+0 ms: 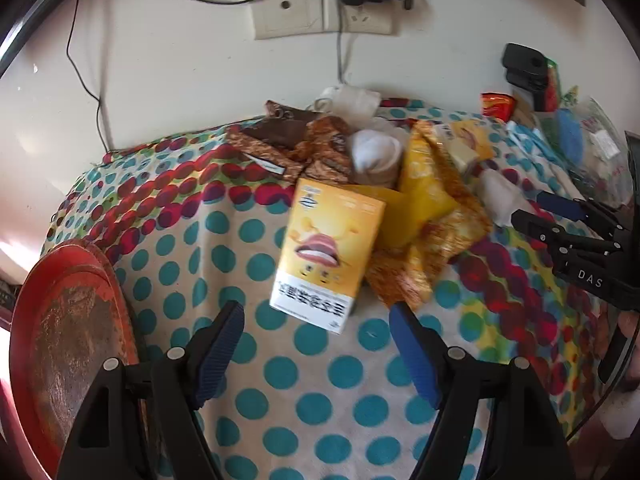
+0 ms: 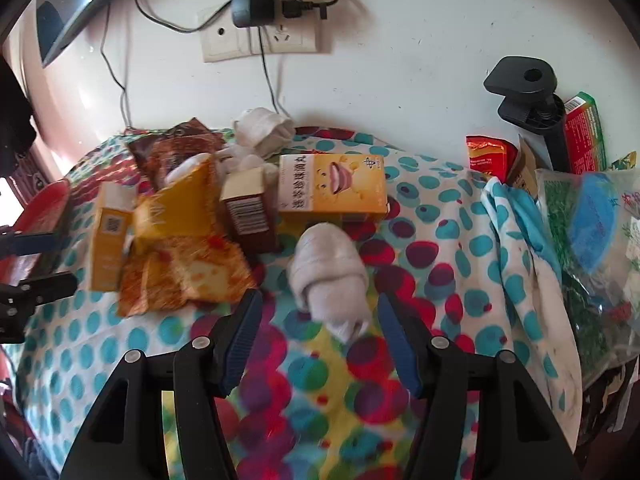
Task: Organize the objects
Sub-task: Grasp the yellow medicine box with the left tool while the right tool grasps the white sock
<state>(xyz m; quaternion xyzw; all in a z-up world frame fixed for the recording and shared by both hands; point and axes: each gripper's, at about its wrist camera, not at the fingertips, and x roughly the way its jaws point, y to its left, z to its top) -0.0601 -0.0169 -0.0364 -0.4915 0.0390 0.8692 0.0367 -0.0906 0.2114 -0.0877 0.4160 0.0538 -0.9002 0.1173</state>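
At frame centre, still heaped: yellow box [image 1: 326, 256], snack bags [image 1: 424, 216], rolled sock [image 2: 328, 276]. Left gripper [image 1: 316, 318] gaping empty below box; right gripper [image 2: 320, 312] spread around sock, not clamped. Sorting barely begun.

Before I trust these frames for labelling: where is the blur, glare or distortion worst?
Left wrist view: fisheye bends the wall socket and rounds the table edge; the yellow box is slightly smeared; bright glare at the left rim. Right wrist view: the orange snack bag and rolled white sock are motion-blurred; corners vignette black.
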